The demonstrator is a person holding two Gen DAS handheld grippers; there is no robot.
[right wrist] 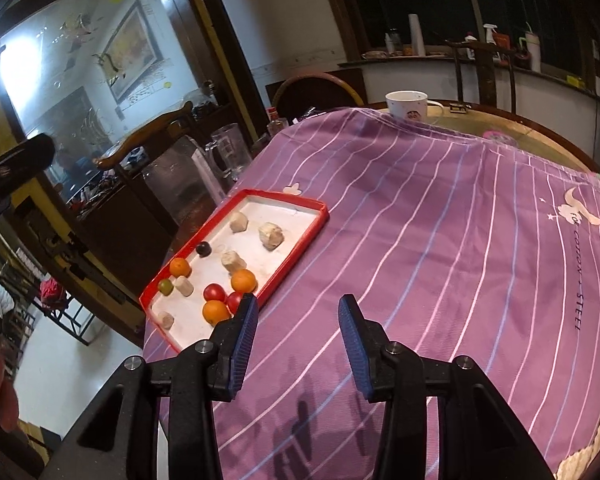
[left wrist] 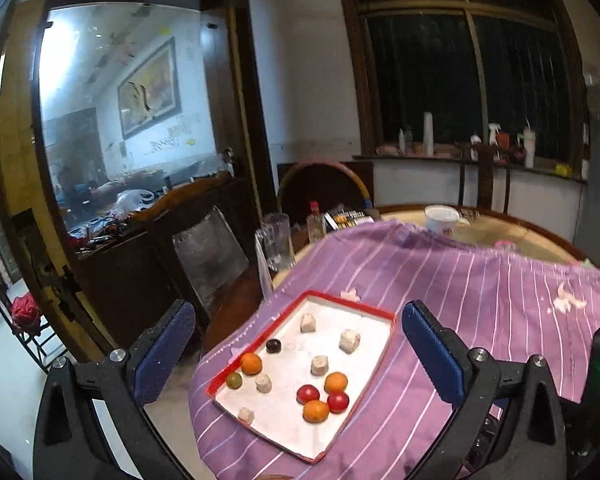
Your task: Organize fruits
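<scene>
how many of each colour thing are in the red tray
orange: 3
red: 2
green: 1
dark: 1
pale chunks: 5
total: 12, all in the tray

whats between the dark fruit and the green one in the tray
An orange sits between the dark fruit and the green fruit, along the red tray edge. Both wrist views show it.
</scene>
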